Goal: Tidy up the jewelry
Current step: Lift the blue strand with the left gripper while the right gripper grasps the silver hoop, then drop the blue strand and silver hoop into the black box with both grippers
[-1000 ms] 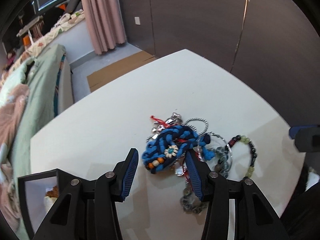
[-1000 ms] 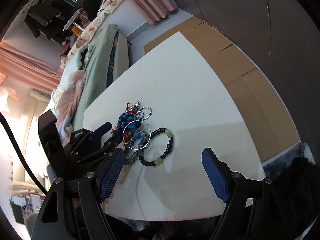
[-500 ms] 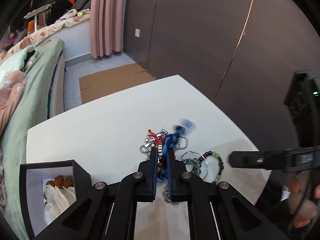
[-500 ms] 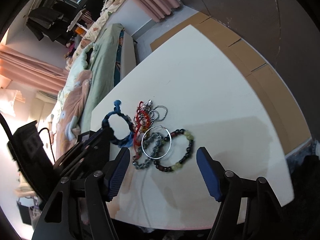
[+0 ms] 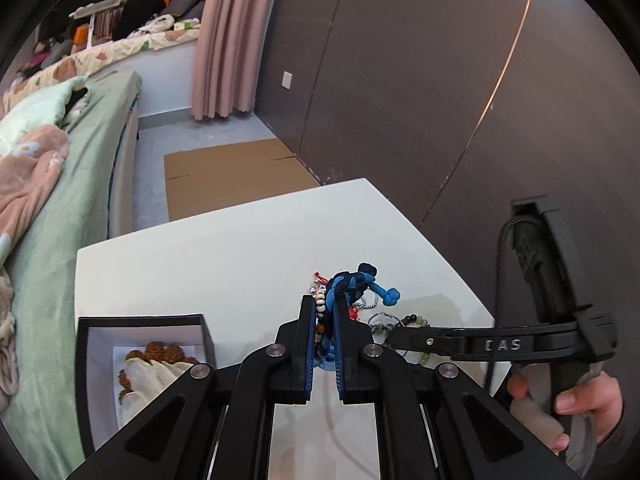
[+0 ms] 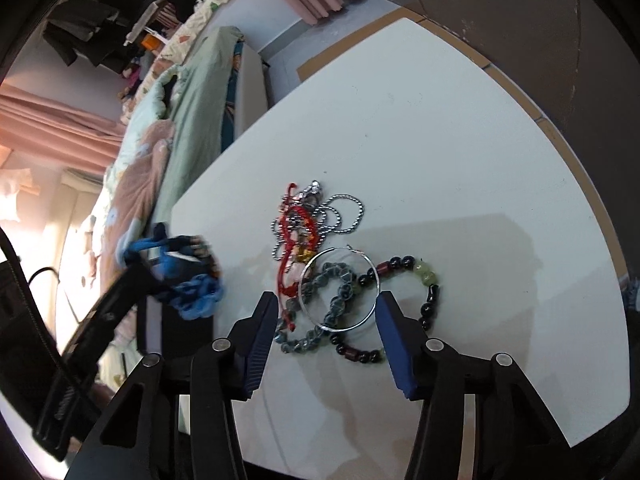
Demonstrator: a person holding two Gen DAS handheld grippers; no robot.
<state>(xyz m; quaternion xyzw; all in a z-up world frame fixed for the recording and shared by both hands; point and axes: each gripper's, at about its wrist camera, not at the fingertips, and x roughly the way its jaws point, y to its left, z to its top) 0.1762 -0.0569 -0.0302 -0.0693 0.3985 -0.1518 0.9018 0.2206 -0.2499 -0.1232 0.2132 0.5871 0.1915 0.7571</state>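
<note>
Left gripper (image 5: 323,316) clamped on the blue braided bracelet (image 5: 348,286), lifted clear of the worktop (image 5: 224,256); its knotted tail sticks out past the fingertips, and some pale and orange beads sit pinched between the pads. Black-walled box (image 5: 142,320) sits just left of my left gripper, white inside, already holding a brown beaded piece (image 5: 160,350) on a pale cloth, so I judge at least one item sorted and the bracelet next to go in. Right gripper (image 6: 326,312) spread wide and holding nothing, hovering low over the remaining pile: silver hoop (image 6: 340,286), grey bead strand (image 6: 334,302), black-and-green bead bracelet (image 6: 428,300), red cord (image 6: 294,236), silver ball chain (image 6: 348,216). All five lie tangled together on the worktop, so I'd call the job well under halfway. Only readable writing: "DAS" on the side of the right gripper's body, seen from the left wrist view. No brand marks legible on the jewelry or box.
</note>
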